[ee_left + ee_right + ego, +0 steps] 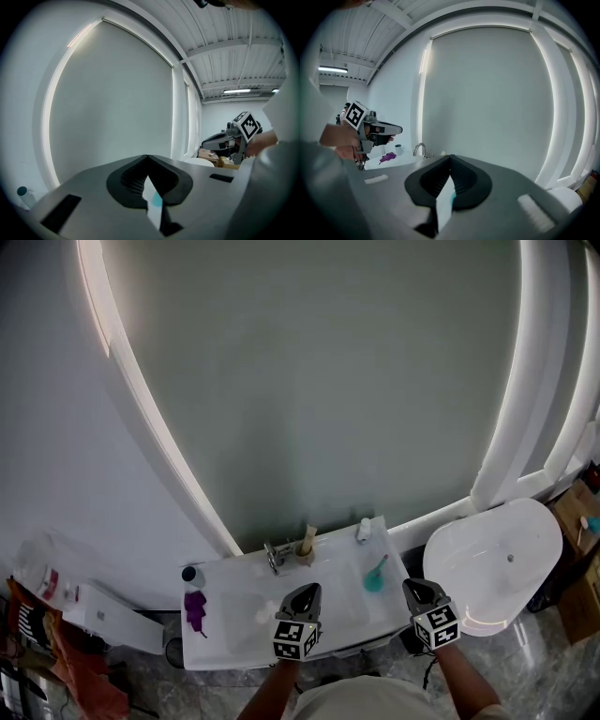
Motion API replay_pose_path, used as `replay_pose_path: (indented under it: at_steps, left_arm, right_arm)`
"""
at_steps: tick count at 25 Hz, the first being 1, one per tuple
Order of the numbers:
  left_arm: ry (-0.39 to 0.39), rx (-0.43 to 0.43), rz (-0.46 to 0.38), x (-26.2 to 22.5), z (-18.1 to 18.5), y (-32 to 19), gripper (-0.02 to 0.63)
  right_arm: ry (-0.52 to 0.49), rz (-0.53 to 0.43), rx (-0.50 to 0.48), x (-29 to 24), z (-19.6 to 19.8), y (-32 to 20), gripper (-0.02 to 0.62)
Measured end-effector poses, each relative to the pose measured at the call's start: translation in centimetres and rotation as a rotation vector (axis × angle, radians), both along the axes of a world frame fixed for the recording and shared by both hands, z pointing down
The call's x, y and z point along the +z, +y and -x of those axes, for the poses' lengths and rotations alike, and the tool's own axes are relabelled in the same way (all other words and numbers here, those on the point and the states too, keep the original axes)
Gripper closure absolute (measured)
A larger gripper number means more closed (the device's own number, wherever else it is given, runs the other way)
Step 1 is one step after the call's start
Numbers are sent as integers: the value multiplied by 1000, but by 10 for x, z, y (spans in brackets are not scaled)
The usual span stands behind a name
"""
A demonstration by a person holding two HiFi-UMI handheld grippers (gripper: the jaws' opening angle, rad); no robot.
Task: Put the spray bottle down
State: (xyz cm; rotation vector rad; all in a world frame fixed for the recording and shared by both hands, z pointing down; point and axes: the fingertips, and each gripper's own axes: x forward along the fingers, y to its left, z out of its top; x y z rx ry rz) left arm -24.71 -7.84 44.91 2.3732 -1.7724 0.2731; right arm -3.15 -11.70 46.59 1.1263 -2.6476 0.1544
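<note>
Only the head view shows us the one teal spray bottle (375, 575), resting on the white counter (225, 643) right of the faucet (275, 557), apart from both grippers. We count two: left gripper (305, 594) and right gripper (420, 589), each with its jaws closed together and empty.

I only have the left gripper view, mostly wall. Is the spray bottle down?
Observer: Yes. In the head view the teal spray bottle sits on the sink counter, right of the faucet.
Operator: Is the right gripper holding anything?
Observer: No. The right gripper has its fingers together, with nothing between them.
Operator: Where's the bottle relative to the grippers?
Observer: Beyond them, between the left gripper and the right one, touching neither.
</note>
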Motion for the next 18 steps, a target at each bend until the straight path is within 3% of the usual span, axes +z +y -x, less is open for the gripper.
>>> replay_pose_path:
  at_steps: [18]
  left_arm:
    - [2, 7, 14, 6, -4, -9, 600]
  right_arm:
    - [-5, 6, 13, 2, -8, -10, 584]
